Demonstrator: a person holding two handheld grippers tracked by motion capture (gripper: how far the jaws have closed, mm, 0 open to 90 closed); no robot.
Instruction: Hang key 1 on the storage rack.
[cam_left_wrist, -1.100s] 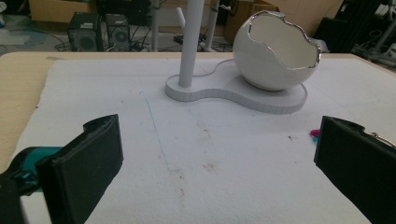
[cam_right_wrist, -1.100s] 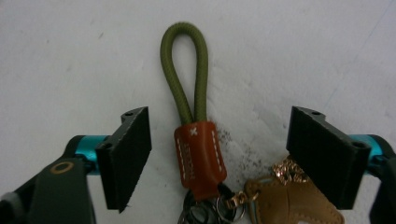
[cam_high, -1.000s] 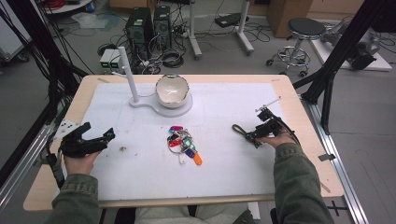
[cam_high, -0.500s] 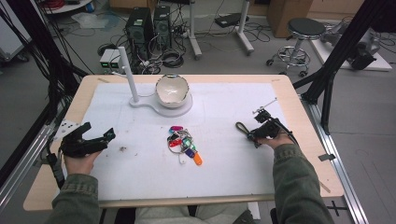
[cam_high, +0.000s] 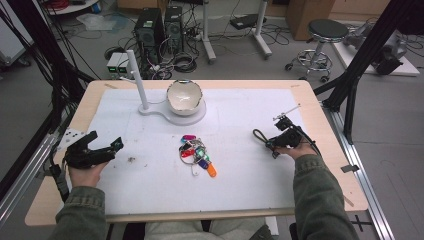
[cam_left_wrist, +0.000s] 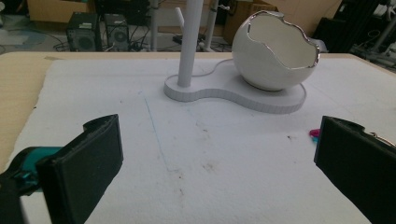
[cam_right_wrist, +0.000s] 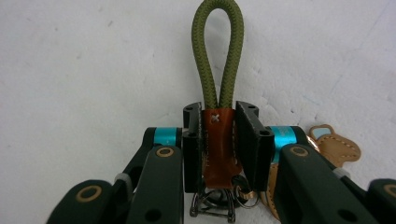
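White padding covers the wooden table (cam_high: 60, 200), and on it, well to the right of the white stand (cam_high: 172, 112) with its post and egg-shaped bowl (cam_high: 184, 97), lies the thing in hand: a keychain (cam_right_wrist: 219, 130) with an olive rope loop (cam_right_wrist: 218, 56) stitched into a brown leather tab. The right gripper (cam_right_wrist: 219, 140) has just been closing, and its jaws now stand clamped on that leather tab, with the rope loop sticking out past the tips and metal rings and a tan leather piece (cam_right_wrist: 336, 147) bunched under the gripper body. In the high view the loop (cam_high: 259, 135) rests on the padding to the right of the stand, pointing toward the middle of the table, so the grasp looks made but the lift not yet begun.

Closer to the stand, just in front of its base, sits a heap of coloured key fobs (cam_high: 196, 152), untouched. The bowl looks empty from above, and the post carries nothing, so whichever of them is meant to receive the keychain, that part is still to do: by my reading, carry it across to the stand and let it go there.

Farther out, to the left of the stand near the table's edge, the left gripper (cam_high: 102, 150) rests with its jaws wide apart and nothing between them, facing the stand.
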